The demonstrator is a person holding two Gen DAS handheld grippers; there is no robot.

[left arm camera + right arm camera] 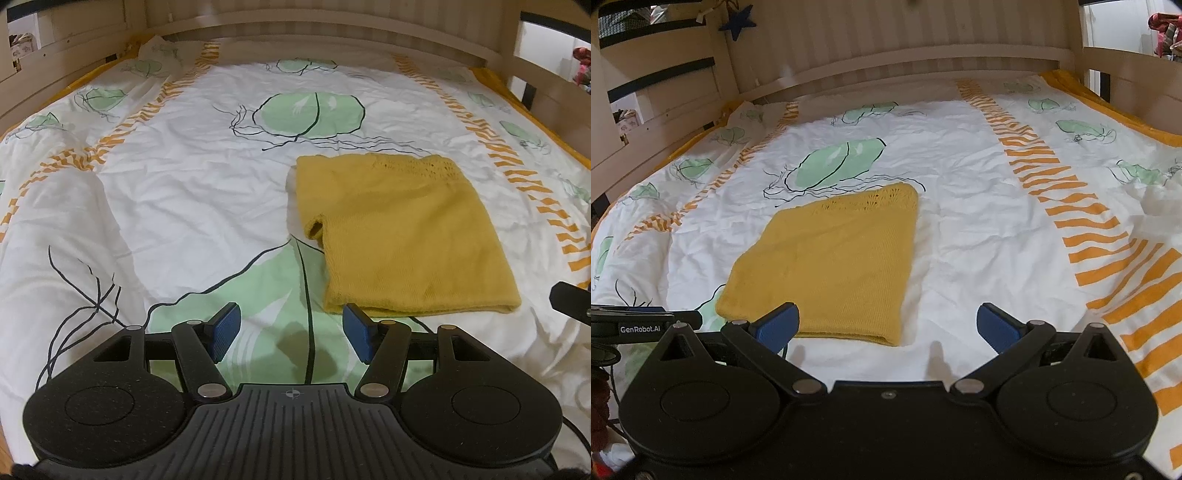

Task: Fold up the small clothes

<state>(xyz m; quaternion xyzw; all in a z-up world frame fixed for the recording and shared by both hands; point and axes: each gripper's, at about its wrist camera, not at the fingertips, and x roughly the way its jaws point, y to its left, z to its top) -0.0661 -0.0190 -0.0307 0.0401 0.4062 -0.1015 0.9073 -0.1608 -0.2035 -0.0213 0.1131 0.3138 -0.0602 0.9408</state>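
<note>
A mustard-yellow knitted garment (402, 232) lies folded into a flat rectangle on the bed cover (192, 192), its lacy edge at the far end. In the right wrist view the same garment (831, 258) sits just beyond the fingers, slightly left of centre. My left gripper (291, 330) hovers open above the cover, near the garment's near left corner, with nothing between its blue pads. My right gripper (888, 326) is open too, wide, at the garment's near edge and holding nothing.
The bed cover (979, 229) is white with green leaf prints and orange striped bands (1071, 206), and it is wrinkled. A wooden headboard (886, 44) and side rails enclose the bed. The other gripper's black body (642, 325) shows at the left edge.
</note>
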